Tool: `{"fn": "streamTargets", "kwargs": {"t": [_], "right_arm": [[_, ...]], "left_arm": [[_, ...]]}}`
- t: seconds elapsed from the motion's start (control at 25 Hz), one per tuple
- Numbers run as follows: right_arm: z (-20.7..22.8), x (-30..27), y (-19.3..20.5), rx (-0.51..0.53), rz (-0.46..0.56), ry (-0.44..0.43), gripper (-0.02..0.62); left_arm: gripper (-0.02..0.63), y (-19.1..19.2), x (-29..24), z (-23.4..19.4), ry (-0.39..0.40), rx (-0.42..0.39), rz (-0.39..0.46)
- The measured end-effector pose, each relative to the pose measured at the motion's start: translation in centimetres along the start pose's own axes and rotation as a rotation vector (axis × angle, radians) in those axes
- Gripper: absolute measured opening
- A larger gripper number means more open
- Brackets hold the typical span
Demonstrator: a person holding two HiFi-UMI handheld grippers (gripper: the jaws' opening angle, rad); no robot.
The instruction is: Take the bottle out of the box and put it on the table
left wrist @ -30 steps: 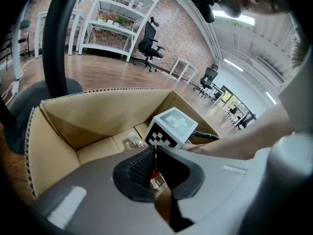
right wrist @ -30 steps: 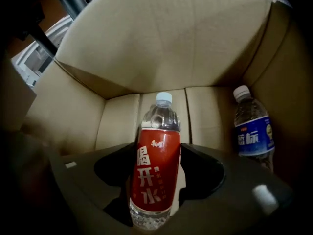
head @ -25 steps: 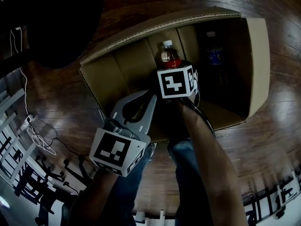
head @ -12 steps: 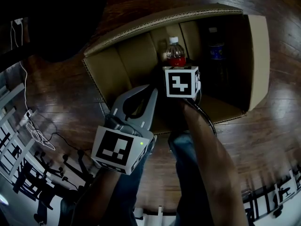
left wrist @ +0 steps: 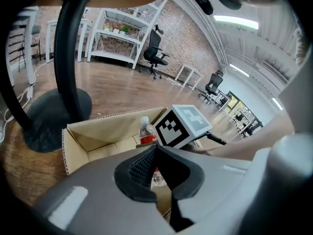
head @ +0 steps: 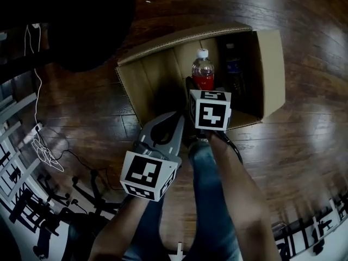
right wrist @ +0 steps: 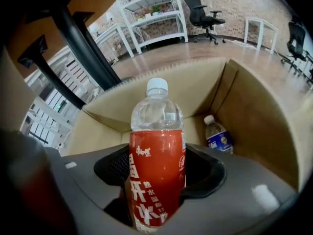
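Note:
A clear bottle with a red label [right wrist: 156,165] and white cap stands upright between the jaws of my right gripper [right wrist: 157,180], which is shut on its labelled body. In the head view the red-label bottle [head: 202,73] is lifted above the open cardboard box [head: 147,80], with the right gripper's marker cube [head: 209,110] just below it. A second bottle with a blue label [right wrist: 218,136] lies inside the box. My left gripper [head: 179,116] hangs shut over the box's near edge, holding nothing; in its own view the left gripper [left wrist: 155,148] has its pads together.
The box sits on a dark wooden floor [head: 304,118]. A black round base and pole [left wrist: 49,116] stand left of the box. White cables [head: 43,151] trail on the floor at left. Shelves and office chairs [left wrist: 155,58] stand far behind.
My right gripper has risen with the red-label bottle, which now stands higher above the box floor. The left gripper has lifted too. The box looks smaller and farther below.

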State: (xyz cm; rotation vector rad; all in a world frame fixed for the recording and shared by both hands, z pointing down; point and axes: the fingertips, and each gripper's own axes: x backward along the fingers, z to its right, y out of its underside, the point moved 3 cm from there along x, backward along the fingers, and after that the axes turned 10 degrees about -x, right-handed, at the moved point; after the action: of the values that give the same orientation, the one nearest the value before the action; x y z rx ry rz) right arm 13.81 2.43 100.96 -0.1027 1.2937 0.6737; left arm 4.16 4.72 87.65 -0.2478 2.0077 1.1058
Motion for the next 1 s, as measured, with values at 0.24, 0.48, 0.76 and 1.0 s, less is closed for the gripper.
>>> {"fn": "streamTargets", "kwargs": {"t": [0.24, 0.48, 0.76, 1.0], "right_arm": [[-1.9, 6.1, -3.8, 0.005, 0.075, -0.033, 0.298], [-3.4, 12.8, -7.0, 0.037, 0.138, -0.064, 0.298], [-5.0, 22.7, -10.5, 0.104, 0.228, -0.088, 0.299], [-7.6, 31.1, -12.9, 0.172, 0.308, -0.115, 0.299]], "left_arm": [[0.000, -4.9, 2.2, 0.2, -0.062, 0.010, 0.041], [0.000, -10.5, 4.6, 2.1, -0.069, 0.007, 0.086], [0.000, -17.1, 10.4, 4.8, -0.106, 0.027, 0.173], [0.000, -21.2, 15.8, 8.3, -0.109, 0.017, 0.203]]}}
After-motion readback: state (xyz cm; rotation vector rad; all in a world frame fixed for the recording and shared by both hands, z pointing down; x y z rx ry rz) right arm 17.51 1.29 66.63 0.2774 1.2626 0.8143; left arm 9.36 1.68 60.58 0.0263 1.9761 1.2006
